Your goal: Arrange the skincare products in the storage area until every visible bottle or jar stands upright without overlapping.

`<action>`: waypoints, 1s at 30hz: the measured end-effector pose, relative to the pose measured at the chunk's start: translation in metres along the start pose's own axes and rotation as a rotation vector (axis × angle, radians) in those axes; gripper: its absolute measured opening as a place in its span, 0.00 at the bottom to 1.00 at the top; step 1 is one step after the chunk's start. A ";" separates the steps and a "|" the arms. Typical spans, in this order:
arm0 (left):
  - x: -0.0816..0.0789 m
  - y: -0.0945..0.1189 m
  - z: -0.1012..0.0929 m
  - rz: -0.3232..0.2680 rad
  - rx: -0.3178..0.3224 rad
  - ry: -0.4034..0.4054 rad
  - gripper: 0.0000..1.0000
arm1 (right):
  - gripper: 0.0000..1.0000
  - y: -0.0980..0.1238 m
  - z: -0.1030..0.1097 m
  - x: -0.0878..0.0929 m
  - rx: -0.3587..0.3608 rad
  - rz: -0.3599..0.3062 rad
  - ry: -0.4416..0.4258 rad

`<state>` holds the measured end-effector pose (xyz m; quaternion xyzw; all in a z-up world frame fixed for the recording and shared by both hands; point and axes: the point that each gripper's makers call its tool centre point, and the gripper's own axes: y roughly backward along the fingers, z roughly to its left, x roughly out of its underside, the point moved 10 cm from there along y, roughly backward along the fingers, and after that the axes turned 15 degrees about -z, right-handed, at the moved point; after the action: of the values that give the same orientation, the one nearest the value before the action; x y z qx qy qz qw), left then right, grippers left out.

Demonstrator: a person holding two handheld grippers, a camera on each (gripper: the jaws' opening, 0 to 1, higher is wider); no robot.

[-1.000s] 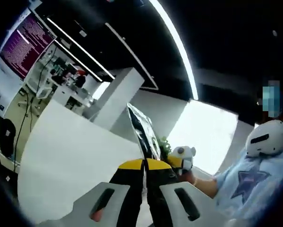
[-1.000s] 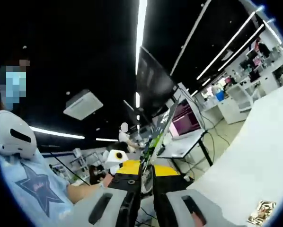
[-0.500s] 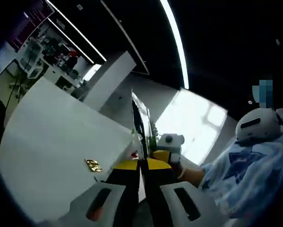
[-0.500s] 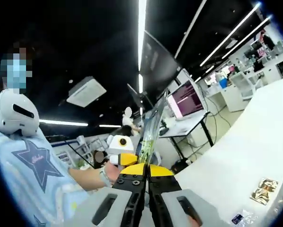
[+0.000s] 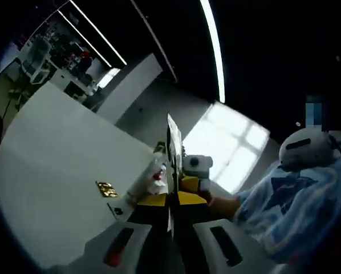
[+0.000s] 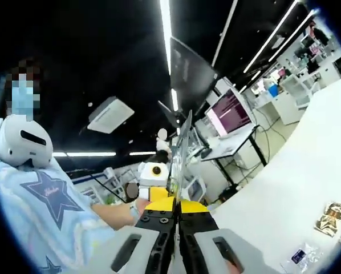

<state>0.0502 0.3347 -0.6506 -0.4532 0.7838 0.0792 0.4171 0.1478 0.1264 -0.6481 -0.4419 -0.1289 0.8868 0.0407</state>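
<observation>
A thin flat glossy printed sachet [image 5: 171, 149] is standing edge-on, pinched between both claws above the white tabletop [image 5: 56, 160]. The left claw [image 5: 171, 212] is clamping its lower edge; in the right gripper view, the right claw [image 6: 177, 220] is clamping the sachet [image 6: 182, 149] too. A small gold foil packet [image 5: 106, 189] is lying flat on the tabletop. Judging by this, they're carrying the sachet; next comes lowering it upright, clear of the others.

Left gripper view: riding low, tilted up across the white table [image 5: 62, 154] toward ceiling lights at 12 o'clock. Right gripper view: likewise angled up, table [image 6: 296, 171] at 3 o'clock. Shared: the table and the gold packet [image 5: 106, 189] [image 6: 332, 216]
</observation>
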 end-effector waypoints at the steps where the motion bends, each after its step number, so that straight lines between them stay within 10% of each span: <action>1: 0.000 -0.002 0.000 0.007 0.004 0.021 0.00 | 0.00 -0.001 0.000 0.003 0.002 0.021 0.010; 8: -0.002 -0.009 0.000 -0.086 0.022 0.016 0.00 | 0.00 0.002 -0.005 0.005 -0.001 -0.071 -0.030; 12: 0.003 -0.015 0.001 -0.128 0.038 0.048 0.00 | 0.29 -0.004 0.001 0.014 -0.072 -0.023 -0.097; 15: 0.006 -0.019 -0.001 -0.156 0.080 0.100 0.00 | 0.00 -0.007 -0.002 0.017 -0.028 -0.009 -0.005; 20: 0.010 -0.020 -0.004 -0.138 0.086 0.095 0.00 | 0.00 -0.006 0.002 0.018 -0.067 0.021 -0.104; 23: 0.011 -0.020 -0.007 -0.128 0.091 0.144 0.00 | 0.00 -0.007 0.004 0.015 -0.093 0.032 -0.060; 28: 0.006 -0.029 -0.006 -0.089 0.075 0.097 0.00 | 0.00 -0.011 0.007 0.038 -0.122 0.268 0.028; 30: 0.006 -0.030 -0.002 -0.074 0.035 0.096 0.00 | 0.00 -0.013 0.009 0.036 -0.115 0.225 0.024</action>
<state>0.0710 0.3133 -0.6461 -0.4779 0.7868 0.0280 0.3896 0.1181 0.1443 -0.6669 -0.4658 -0.1288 0.8715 -0.0828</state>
